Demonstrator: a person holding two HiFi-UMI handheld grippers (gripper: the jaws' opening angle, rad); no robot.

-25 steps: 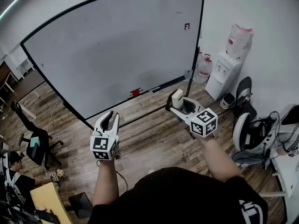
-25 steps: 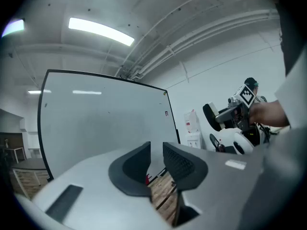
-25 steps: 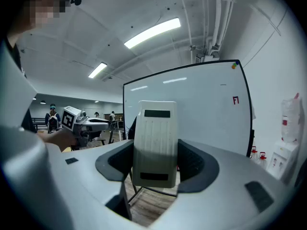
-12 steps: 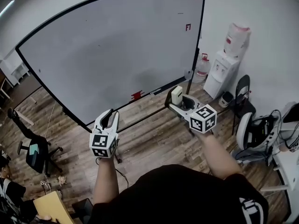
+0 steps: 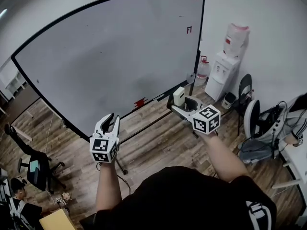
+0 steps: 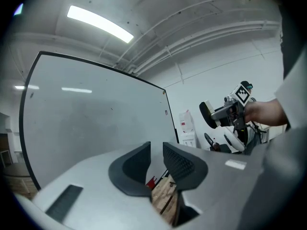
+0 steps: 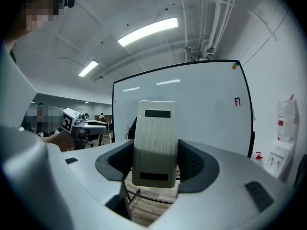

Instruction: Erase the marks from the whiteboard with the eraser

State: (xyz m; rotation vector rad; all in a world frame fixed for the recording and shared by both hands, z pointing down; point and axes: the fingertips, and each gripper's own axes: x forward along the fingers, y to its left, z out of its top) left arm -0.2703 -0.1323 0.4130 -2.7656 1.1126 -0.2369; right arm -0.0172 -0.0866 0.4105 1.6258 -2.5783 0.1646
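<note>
- My right gripper: jaws clamped on the eraser, which stands upright between them with its top above the jaw tips.
- Whiteboard: ahead of the eraser and apart from it, with a small red mark near its upper right corner.
- My left gripper: jaws a little apart with nothing between them, held low on the left, well apart from the eraser.
</note>
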